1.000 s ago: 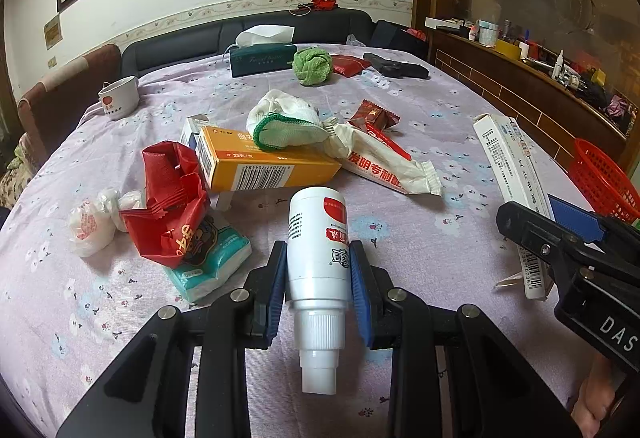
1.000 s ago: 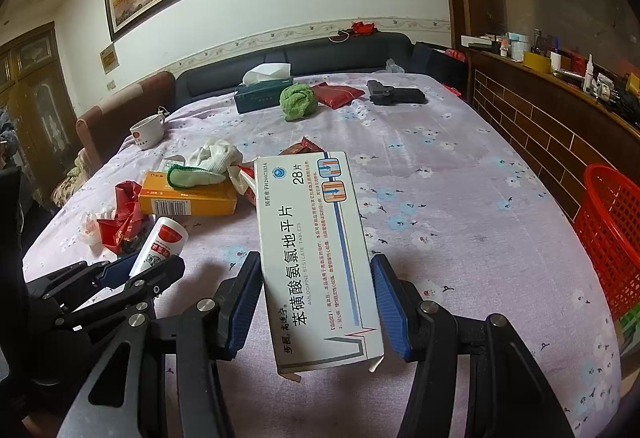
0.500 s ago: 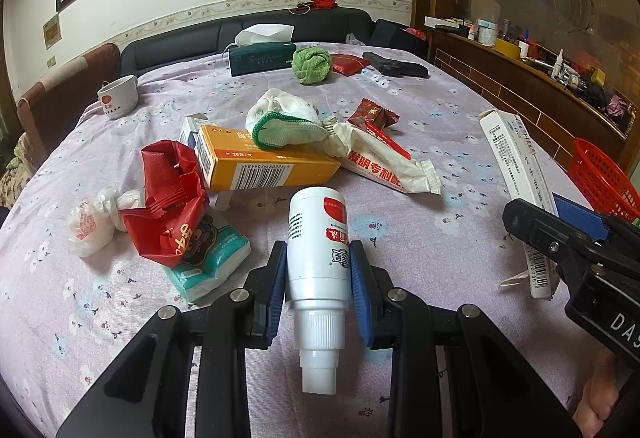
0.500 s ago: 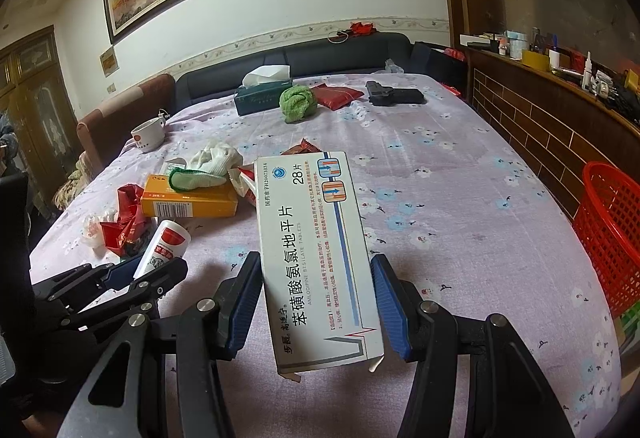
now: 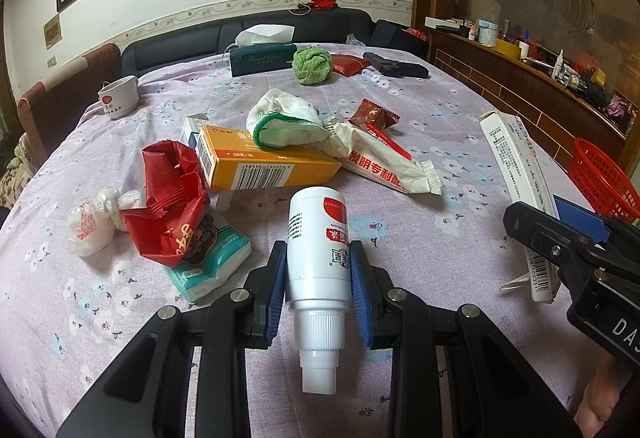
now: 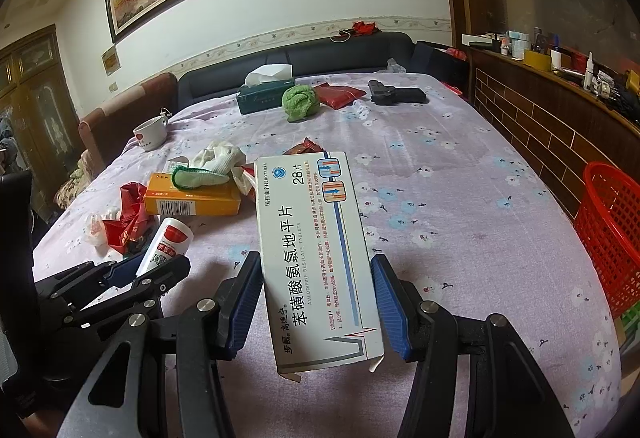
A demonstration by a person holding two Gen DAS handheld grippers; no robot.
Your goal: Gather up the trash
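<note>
Left wrist view: your left gripper (image 5: 319,280) has its jaws clenched on the white spray bottle (image 5: 318,254), nozzle toward the camera, above the floral counter (image 5: 440,126). Your right gripper (image 6: 316,304) grips the white tablet box (image 6: 316,254) by its long edges. Off the counter's right edge sits the red basket (image 6: 610,230).

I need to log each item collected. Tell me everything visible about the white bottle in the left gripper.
The white bottle is a small plastic cylinder with a red label patch, black print and a ribbed white cap with a stepped nozzle. It lies lengthwise between the fingers of the left gripper, cap toward the camera, base pointing at the table's clutter. Both blue pads press its sides; it is held above the flowered tablecloth.
</note>
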